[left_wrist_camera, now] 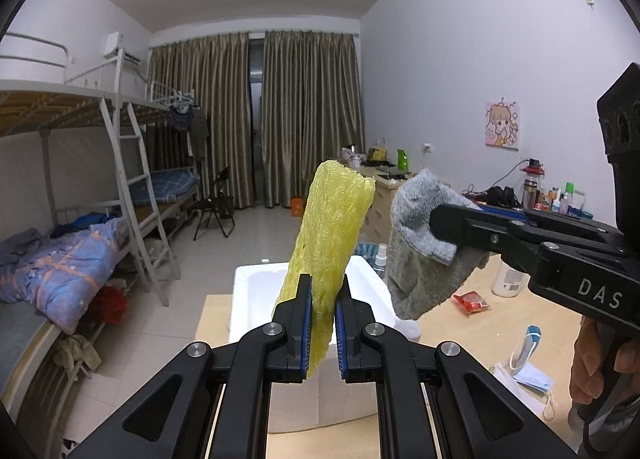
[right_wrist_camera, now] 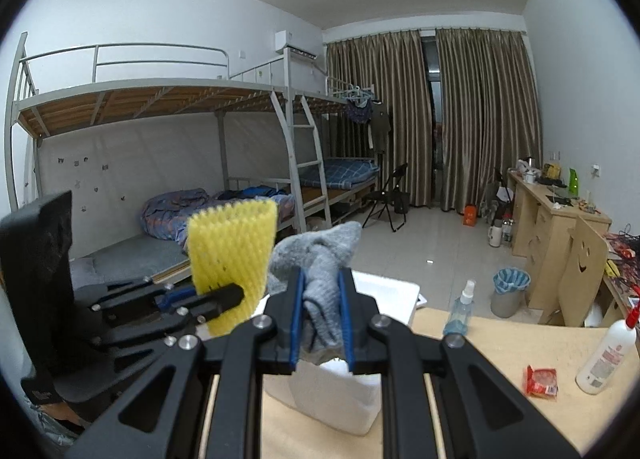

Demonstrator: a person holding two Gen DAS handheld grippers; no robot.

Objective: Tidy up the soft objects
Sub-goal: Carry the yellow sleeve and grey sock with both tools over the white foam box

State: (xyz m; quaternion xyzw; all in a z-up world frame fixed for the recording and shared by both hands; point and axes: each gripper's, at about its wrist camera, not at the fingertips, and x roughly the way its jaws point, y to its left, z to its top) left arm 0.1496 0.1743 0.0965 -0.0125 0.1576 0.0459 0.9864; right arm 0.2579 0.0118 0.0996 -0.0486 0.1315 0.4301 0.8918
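Observation:
My left gripper [left_wrist_camera: 323,291] is shut on a yellow foam net sleeve [left_wrist_camera: 332,219], which stands up from the jaws above a white foam box [left_wrist_camera: 248,299]. To its right, my right gripper [left_wrist_camera: 440,235] comes in from the side, shut on a grey sock [left_wrist_camera: 416,283] that hangs down. In the right wrist view the right gripper [right_wrist_camera: 322,291] pinches the bunched grey sock [right_wrist_camera: 320,255] over the white foam box [right_wrist_camera: 384,291]. The left gripper [right_wrist_camera: 232,295] holds the yellow foam sleeve [right_wrist_camera: 232,255] just left of it.
A wooden desk [left_wrist_camera: 472,339] carries a red snack packet [left_wrist_camera: 471,301], blue face masks [left_wrist_camera: 532,375], a spray bottle [right_wrist_camera: 462,309] and a white squeeze bottle [right_wrist_camera: 604,357]. Bunk beds [right_wrist_camera: 180,163] line the left wall; a bin [right_wrist_camera: 508,291] and folding chair [right_wrist_camera: 390,195] stand on the floor.

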